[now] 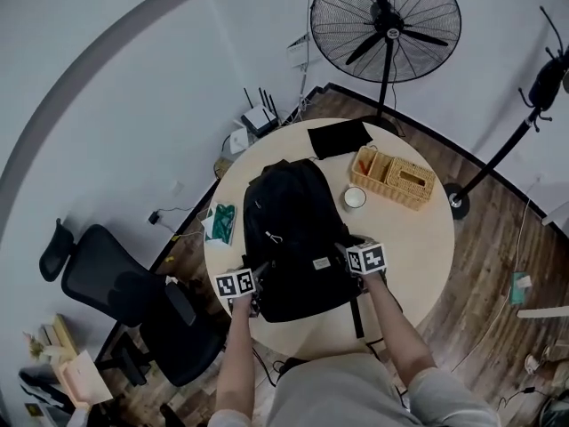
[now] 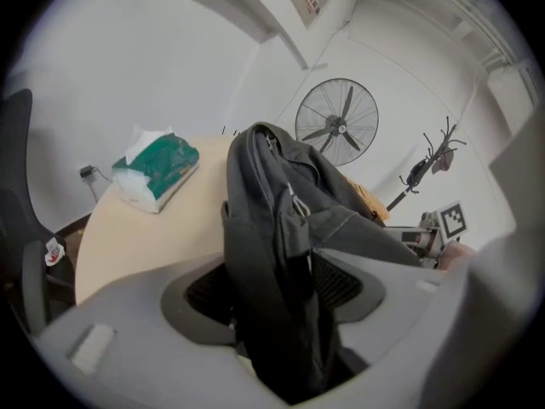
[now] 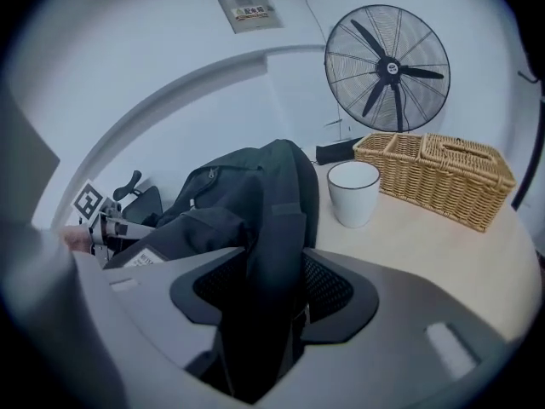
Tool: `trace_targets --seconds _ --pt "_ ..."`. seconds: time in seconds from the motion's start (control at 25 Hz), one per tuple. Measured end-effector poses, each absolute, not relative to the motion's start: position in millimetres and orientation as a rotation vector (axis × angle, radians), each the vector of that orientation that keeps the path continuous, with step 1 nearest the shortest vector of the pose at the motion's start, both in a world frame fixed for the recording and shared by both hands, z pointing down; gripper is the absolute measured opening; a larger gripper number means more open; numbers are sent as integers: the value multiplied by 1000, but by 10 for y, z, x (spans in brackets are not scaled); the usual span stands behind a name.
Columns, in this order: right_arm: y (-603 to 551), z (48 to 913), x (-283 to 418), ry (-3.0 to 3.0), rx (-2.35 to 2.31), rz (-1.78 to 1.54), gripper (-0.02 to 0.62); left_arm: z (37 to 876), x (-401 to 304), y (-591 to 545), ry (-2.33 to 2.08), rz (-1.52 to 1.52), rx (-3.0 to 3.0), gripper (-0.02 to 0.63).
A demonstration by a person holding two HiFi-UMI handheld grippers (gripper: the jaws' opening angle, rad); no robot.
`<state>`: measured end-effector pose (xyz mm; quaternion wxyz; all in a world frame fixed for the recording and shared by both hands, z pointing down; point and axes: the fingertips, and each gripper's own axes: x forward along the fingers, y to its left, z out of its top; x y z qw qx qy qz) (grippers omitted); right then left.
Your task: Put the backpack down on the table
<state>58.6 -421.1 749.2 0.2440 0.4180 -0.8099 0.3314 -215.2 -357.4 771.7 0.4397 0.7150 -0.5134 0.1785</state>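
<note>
I've got the backpack [image 1: 293, 238] flat on the desk [image 1: 418, 247], long axis near-to-far, with left gripper [image 1: 258, 278] and right gripper [image 1: 345, 252] flanking its near end, both sets of fingers spread, its fabric loose between them, not pinched.

Head view looks steeply down; 2 close gripper views share the backpack [image 1: 293, 229].

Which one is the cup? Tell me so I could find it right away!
Find the round pale table near the big black standing fan. On it, between the black backpack and the wicker basket, stands the white cup. It is the only small, round, plain white thing on the table.
</note>
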Motion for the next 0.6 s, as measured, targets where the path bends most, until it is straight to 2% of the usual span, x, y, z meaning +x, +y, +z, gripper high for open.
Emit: trace_targets --seconds 0.32,0.6 --pt "-3837 6989 657 -2349 1147 792 178 7271 -2264 -3154 -1411 412 1894 295" --pt "-3460 6614 674 -2517 1163 752 178 6779 -1975 -2893 -1430 249 2028 295"
